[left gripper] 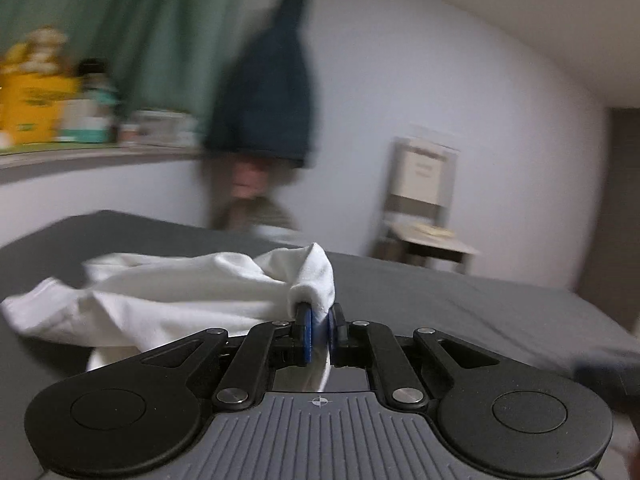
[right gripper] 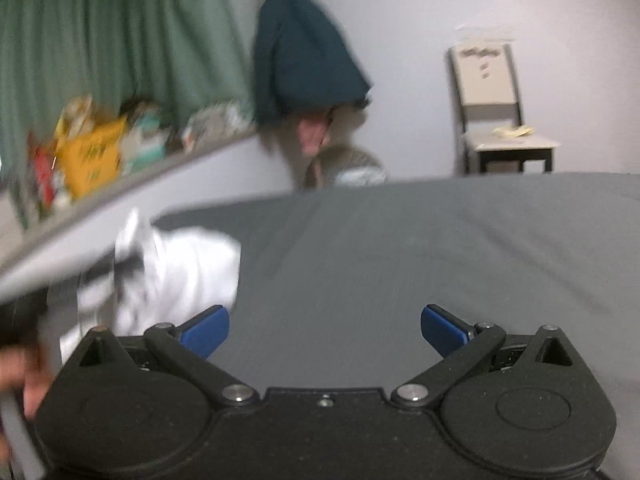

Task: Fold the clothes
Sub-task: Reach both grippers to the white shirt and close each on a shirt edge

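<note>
A white garment lies crumpled on the grey bed sheet. My left gripper is shut on a bunched edge of the garment, lifted a little off the sheet; cloth hangs between the blue pads. In the right wrist view the same white garment shows blurred at the left, with part of the left gripper and a hand beside it. My right gripper is wide open and empty over bare sheet, to the right of the garment.
A shelf with a yellow box and small items runs along the left wall under a green curtain. A dark blue jacket hangs on the wall. A chair stands beyond the bed's far edge.
</note>
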A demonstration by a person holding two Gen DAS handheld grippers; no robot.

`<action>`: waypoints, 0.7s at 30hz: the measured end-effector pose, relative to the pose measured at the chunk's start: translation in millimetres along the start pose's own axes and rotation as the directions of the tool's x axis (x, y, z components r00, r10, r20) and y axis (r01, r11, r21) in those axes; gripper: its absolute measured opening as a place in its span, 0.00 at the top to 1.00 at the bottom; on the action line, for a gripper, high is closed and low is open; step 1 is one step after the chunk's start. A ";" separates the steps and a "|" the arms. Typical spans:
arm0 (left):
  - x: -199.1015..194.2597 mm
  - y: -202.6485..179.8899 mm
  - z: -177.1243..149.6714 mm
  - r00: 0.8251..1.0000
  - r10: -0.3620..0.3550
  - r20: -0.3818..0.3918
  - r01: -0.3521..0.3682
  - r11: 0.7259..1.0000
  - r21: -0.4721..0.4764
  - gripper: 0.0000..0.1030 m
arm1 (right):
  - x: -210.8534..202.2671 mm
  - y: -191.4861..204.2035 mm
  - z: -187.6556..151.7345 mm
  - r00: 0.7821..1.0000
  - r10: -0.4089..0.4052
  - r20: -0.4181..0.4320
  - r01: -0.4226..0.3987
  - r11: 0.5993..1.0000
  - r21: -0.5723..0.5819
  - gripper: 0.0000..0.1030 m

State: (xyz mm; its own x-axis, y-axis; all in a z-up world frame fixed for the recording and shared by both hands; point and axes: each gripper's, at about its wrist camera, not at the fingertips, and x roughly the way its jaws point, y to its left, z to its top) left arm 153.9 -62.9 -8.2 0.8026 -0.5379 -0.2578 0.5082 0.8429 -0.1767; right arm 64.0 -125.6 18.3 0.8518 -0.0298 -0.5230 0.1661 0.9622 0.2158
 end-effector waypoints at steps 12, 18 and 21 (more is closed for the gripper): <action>-54.5 -163.9 -38.1 0.836 -0.490 -0.249 0.548 0.717 0.430 1.00 | -15.9 -81.5 59.1 0.997 0.033 -0.074 -0.024 0.994 0.109 0.00; -59.8 -47.2 3.5 0.971 -0.171 -0.166 0.200 0.964 0.176 0.99 | 23.0 -49.5 40.5 0.977 0.105 -0.186 -0.099 0.994 0.040 0.08; -71.7 14.5 15.9 0.992 0.042 -0.116 -0.039 0.999 0.021 0.67 | 45.3 -15.6 26.9 0.964 0.131 -0.231 -0.152 0.985 -0.076 0.21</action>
State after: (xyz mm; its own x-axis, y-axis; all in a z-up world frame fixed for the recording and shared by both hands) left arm 108.6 -12.0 22.8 0.7812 -0.5000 -0.3739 0.4827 0.8635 -0.1463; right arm 113.3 -149.2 13.4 0.7285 0.1595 -0.6663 -0.0036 0.9734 0.2292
